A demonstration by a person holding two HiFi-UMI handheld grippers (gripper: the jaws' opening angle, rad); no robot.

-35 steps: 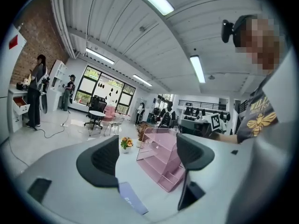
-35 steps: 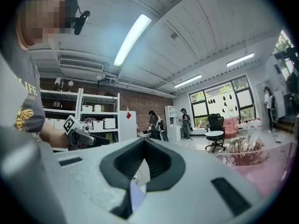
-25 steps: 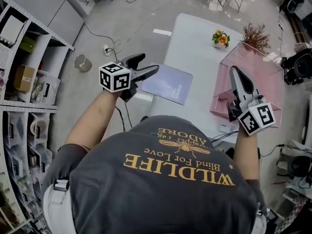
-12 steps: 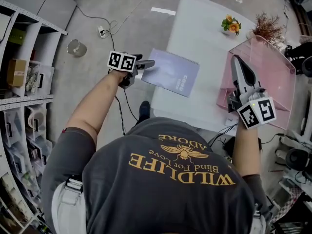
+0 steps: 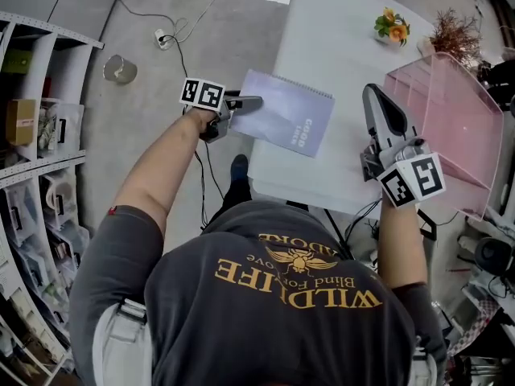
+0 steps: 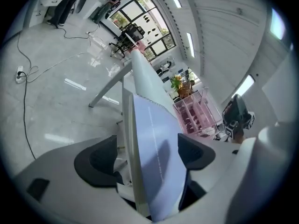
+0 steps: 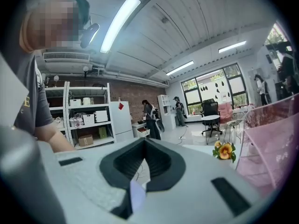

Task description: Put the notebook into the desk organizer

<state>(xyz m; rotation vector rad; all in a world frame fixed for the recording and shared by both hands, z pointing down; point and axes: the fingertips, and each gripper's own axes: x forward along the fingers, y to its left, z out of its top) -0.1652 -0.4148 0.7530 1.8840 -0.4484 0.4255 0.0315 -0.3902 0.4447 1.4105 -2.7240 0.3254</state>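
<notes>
A lavender spiral notebook (image 5: 288,115) overhangs the left edge of the white table (image 5: 338,47). My left gripper (image 5: 245,103) is shut on its left edge. In the left gripper view the notebook (image 6: 156,146) stands between the two dark pads (image 6: 96,160), filling the gap. The pink clear desk organizer (image 5: 451,115) stands on the table's right side, also seen as the organizer (image 6: 196,118) beyond the notebook. My right gripper (image 5: 372,95) hovers over the table between notebook and organizer, its jaws together and holding nothing. From its own camera the right gripper (image 7: 145,143) is shut, with the organizer wall (image 7: 275,139) at right.
A small pot of orange flowers (image 5: 392,26) and a dried plant (image 5: 456,30) stand at the table's far end. Shelving (image 5: 32,127) lines the left. Cables (image 5: 173,30) and a round tin (image 5: 119,68) lie on the floor. People stand far off in the room.
The left gripper went from open beside the notebook to shut on its edge and has shifted it slightly. The right gripper has moved left, away from the organizer.
</notes>
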